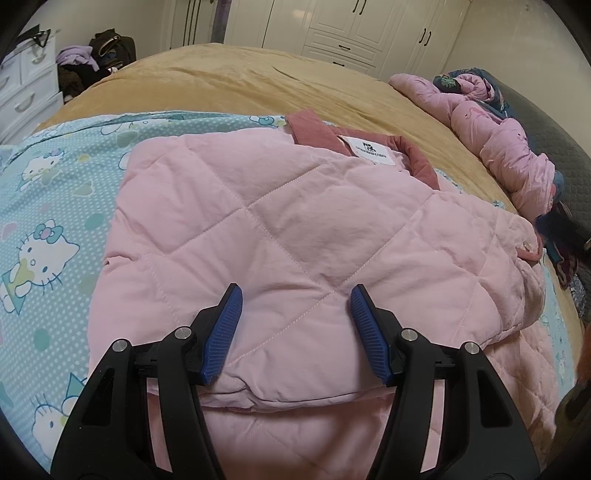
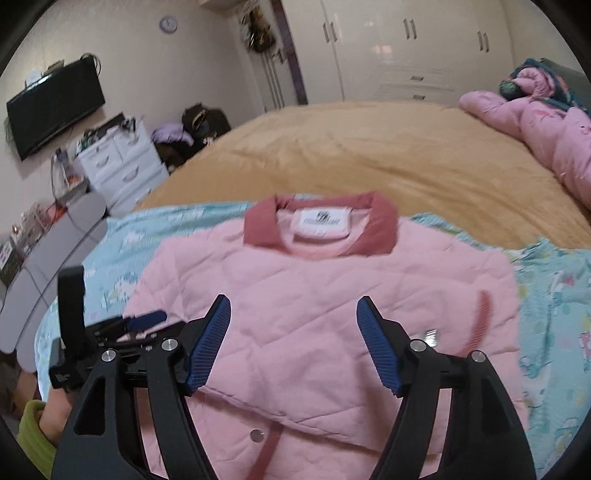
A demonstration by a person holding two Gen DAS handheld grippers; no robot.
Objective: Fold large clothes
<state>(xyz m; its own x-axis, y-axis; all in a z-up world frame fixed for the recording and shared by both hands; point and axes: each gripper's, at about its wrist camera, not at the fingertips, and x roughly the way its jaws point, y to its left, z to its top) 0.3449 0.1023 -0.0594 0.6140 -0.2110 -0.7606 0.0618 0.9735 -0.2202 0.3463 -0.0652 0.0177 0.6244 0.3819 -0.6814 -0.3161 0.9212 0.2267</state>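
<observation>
A pink quilted jacket (image 1: 277, 229) (image 2: 314, 295) lies folded on the bed, its dark pink collar (image 2: 258, 229) and white label (image 2: 321, 219) at the far end. The side parts are folded inward over the body. My left gripper (image 1: 295, 295) hovers open over the jacket's near fold, with nothing pinched between its blue pads (image 1: 221, 332). My right gripper (image 2: 293, 301) is also open above the jacket's middle, holding nothing. In the right wrist view the left gripper (image 2: 144, 319) shows at the jacket's left edge, held by a hand in a green sleeve (image 2: 35, 428).
The jacket rests on a light blue cartoon-cat sheet (image 1: 48, 229) (image 2: 554, 295) over a tan blanket (image 1: 240, 77) (image 2: 369, 155). A pink bundle of bedding (image 1: 509, 147) (image 2: 554, 129) lies at the right. White drawers (image 2: 118, 162), a wall TV (image 2: 55, 107) and wardrobes (image 1: 351, 33) stand beyond.
</observation>
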